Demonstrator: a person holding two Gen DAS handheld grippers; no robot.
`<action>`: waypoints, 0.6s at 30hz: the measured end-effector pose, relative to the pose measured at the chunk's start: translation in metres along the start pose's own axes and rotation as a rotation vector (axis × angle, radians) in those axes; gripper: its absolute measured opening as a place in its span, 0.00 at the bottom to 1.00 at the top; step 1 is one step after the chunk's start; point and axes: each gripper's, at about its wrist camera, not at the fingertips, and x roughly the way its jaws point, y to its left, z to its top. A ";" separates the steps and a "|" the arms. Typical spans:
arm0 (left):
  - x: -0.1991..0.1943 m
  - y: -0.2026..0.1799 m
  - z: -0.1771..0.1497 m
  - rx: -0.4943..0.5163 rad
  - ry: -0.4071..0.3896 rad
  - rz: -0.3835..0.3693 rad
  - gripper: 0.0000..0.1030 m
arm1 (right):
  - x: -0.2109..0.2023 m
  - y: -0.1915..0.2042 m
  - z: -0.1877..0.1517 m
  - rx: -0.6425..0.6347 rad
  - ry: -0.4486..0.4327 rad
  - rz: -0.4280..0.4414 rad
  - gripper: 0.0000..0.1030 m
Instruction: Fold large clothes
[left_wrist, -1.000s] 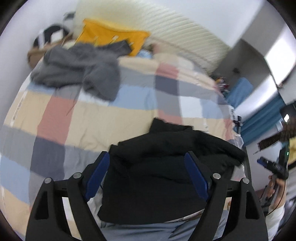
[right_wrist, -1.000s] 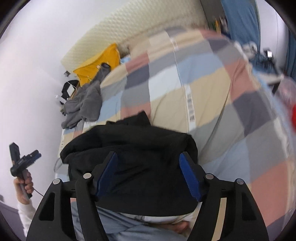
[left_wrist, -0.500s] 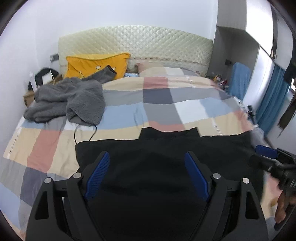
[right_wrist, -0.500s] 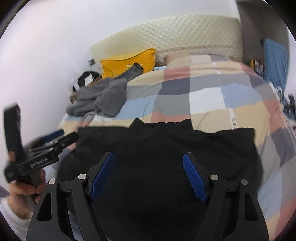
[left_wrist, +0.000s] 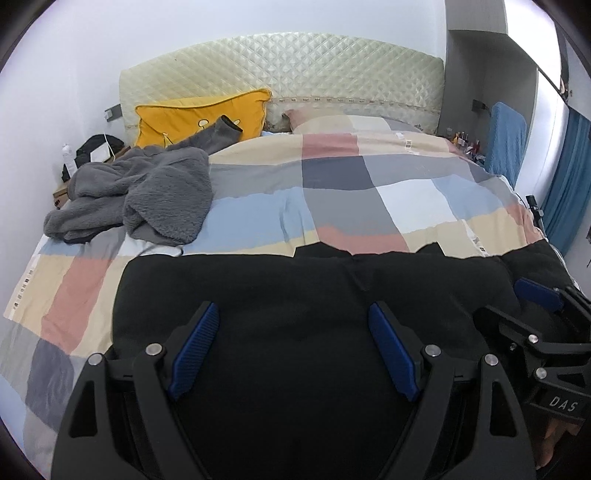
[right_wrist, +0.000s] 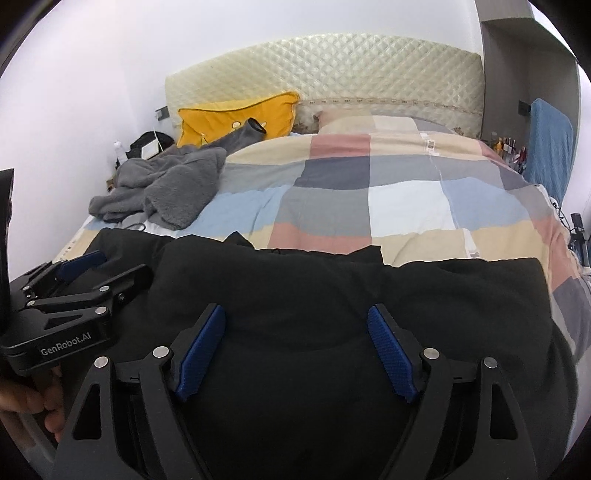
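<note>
Could go wrong first at the pinch: with the black garment (left_wrist: 314, 288) spread flat across the six o'clock end of the checked quilt (left_wrist: 351, 192), easy to close on one layer only, or to catch the quilt beneath along with it and drag bedding into the fold. Hard to read edges and seams on cloth this dark, so likely to grab off the corner and fold crooked. Could also bunch the cloth if one side lifts ahead of the other, given two grip points well apart. Little danger from the grey fleece (left_wrist: 147, 192) at ten o'clock or the yellow pillow (left_wrist: 192, 114) at eleven, both well clear of the garment.

Left gripper (left_wrist: 291, 310) pointing forward and down over the garment's left half, jaws spread wide, nothing pinched between the pads; only black cloth showing beyond them. Right gripper (right_wrist: 295, 310) tilted down likewise over the right half, jaws wide after just opening further, again with no cloth pressed between the pads. Seen from the right wrist, the left tool sits at nine o'clock, held in a bare hand (right_wrist: 22, 410); seen from the left wrist, the right tool at three o'clock, just above the garment's right edge.
</note>
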 end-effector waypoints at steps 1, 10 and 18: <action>0.007 0.001 0.003 -0.005 0.005 -0.002 0.81 | 0.008 -0.002 0.004 0.006 0.005 -0.001 0.78; 0.036 0.013 0.002 -0.055 0.053 -0.050 0.81 | 0.037 -0.002 0.010 0.024 0.027 0.017 0.83; 0.050 0.015 0.000 -0.068 0.099 -0.066 0.83 | 0.053 -0.008 0.013 0.048 0.077 0.061 0.87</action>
